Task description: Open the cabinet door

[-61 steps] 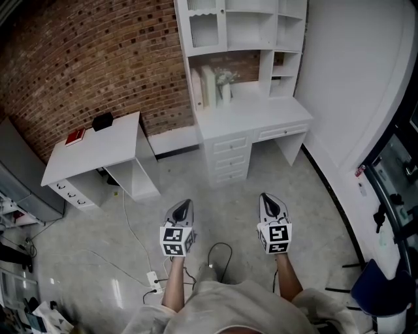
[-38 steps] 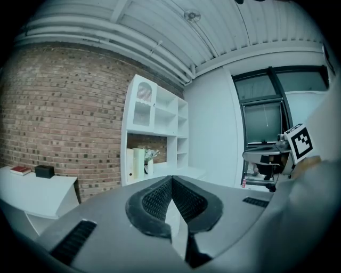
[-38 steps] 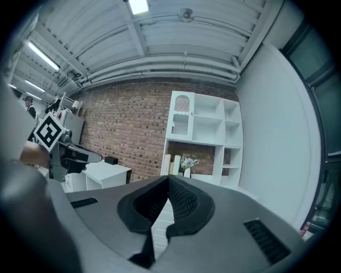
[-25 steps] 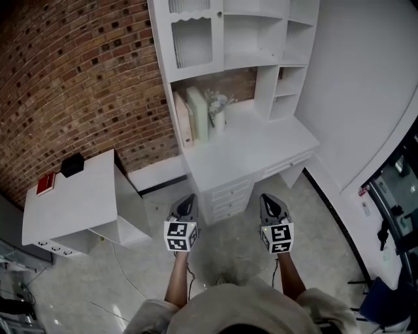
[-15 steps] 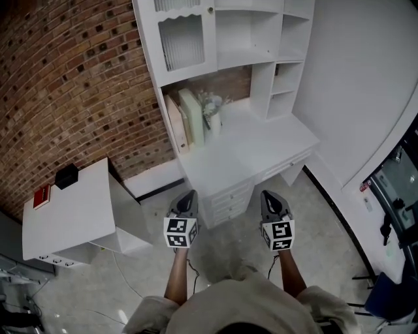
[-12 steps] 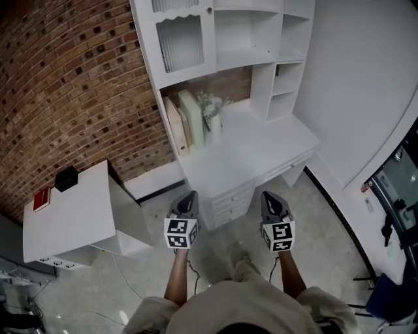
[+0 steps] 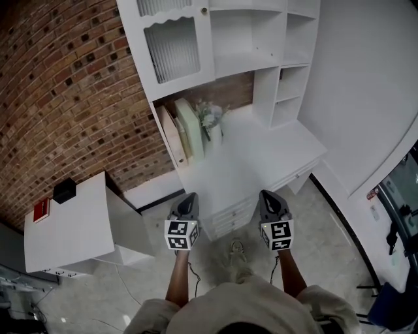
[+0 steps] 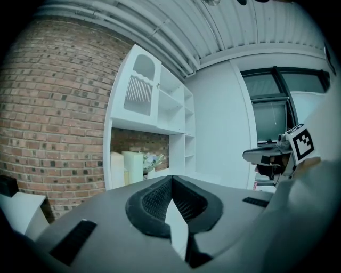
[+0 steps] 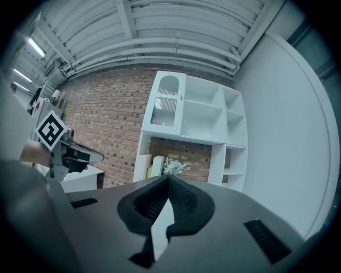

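Observation:
A white desk hutch stands against the brick wall. Its cabinet door [image 7: 171,47], with a ribbed glass pane, sits shut at the upper left of the hutch, and the door [image 8: 140,90] [image 9: 166,106] shows in both gripper views too. A small knob [image 7: 204,11] is at the door's top right corner. My left gripper [image 7: 186,203] and right gripper [image 7: 270,201] hover side by side at the desk's front edge, well short of the door. In each gripper view the jaw tips meet, left [image 8: 171,178] and right [image 9: 167,178], with nothing held.
Books [image 7: 181,134] and a flower vase [image 7: 211,125] stand on the desk top [image 7: 255,163] under the cabinet. Drawers [image 7: 230,216] lie just ahead of the grippers. A low white side table [image 7: 68,225] with a black box and red book is at left. A curved white wall is at right.
Both grippers and the person have advanced toward the desk; the hutch and its door now look larger and closer. Both jaws stay shut.

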A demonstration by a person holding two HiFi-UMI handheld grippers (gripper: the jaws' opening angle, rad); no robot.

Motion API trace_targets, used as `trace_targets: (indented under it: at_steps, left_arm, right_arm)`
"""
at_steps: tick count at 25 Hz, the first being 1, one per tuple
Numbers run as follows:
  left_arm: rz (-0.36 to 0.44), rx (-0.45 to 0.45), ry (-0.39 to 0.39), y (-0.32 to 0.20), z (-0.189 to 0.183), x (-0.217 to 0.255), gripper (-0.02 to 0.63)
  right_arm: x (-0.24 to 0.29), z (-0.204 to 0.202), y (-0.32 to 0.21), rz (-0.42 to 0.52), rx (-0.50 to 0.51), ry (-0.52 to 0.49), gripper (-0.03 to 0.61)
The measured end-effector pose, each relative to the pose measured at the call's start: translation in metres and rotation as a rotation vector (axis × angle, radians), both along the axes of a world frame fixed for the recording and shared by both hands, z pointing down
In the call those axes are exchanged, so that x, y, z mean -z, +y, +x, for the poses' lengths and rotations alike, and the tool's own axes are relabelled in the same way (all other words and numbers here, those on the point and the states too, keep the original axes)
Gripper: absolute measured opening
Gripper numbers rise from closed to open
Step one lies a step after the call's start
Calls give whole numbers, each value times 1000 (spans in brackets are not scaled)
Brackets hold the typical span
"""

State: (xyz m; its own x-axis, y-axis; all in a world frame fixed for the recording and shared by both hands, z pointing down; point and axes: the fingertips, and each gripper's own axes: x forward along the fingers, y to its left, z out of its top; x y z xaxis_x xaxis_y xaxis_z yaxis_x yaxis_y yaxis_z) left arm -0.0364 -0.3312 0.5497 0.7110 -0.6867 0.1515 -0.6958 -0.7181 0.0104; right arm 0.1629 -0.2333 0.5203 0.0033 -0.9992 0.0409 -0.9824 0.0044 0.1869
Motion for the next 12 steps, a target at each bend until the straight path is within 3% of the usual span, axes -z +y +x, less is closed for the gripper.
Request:
trace_targets:
  at_steps: [12]
  left_arm:
    - [-14, 9, 5, -144, 83, 8, 26]
  right_arm:
    - [9, 81, -146, -13, 14, 5, 12]
